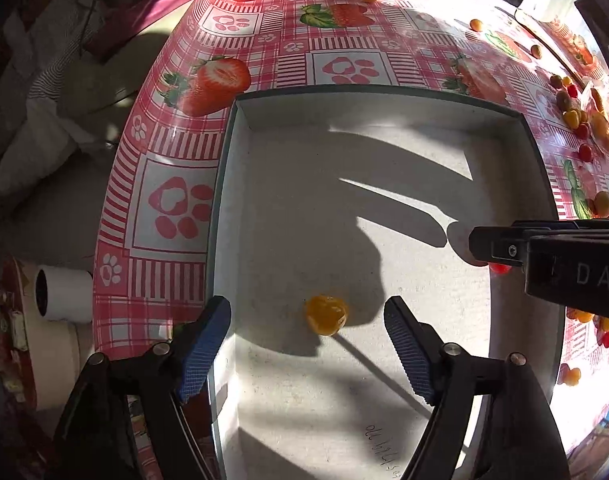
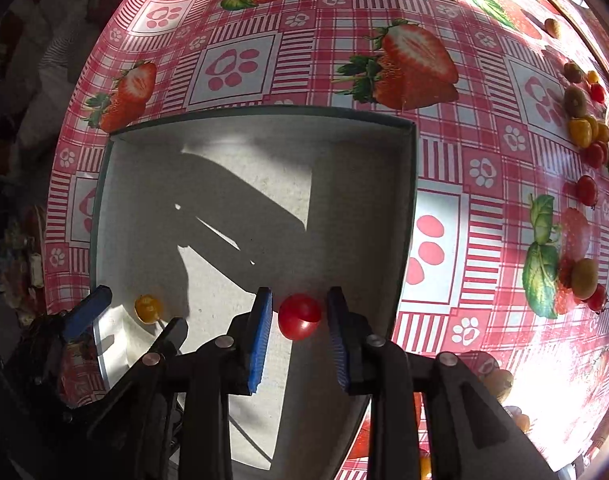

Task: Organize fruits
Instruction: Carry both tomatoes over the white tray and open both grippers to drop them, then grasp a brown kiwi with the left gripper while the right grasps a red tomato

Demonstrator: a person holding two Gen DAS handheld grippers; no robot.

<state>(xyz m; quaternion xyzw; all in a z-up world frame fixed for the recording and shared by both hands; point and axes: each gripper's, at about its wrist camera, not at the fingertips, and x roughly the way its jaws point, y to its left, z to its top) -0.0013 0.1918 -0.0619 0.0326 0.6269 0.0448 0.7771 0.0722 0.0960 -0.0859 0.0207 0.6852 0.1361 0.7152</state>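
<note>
2 grippers: both work over 1 white tray, fingers outward as follows.
Right fingers (image 2: pixel 260 336): blue ribbed pads stand just off each side of the red tomato; a sliver of gap shows on both sides, so I judge the fruit is not pinched.
Right gripper (image 2: pixel 299 334): parted jaws, low over the tray's right part; the pose fits a drop-off.
Red tomato (image 2: pixel 299 317): between the pads, apparently on the tray floor; the left wrist view shows only a red sliver under the right gripper's tip.
Left fingers (image 1: pixel 203 350): spread wide, holding nothing.
Left gripper (image 1: pixel 306 350): hovers above the tray's near-left part, clear of the fruit.
Yellow tomato (image 1: pixel 327 315): lies free on the tray floor, ahead of the open left jaws and apart from the red one.
Tray (image 1: pixel 356 90): shallow, dark-rimmed; serves as the collecting place.
Loose fruit (image 2: pixel 582 130): red, yellow and green-brown pieces scattered on the strawberry-print tablecloth (image 2: pixel 240 68) to the right, well apart from the tray; most sorting remains.
</note>
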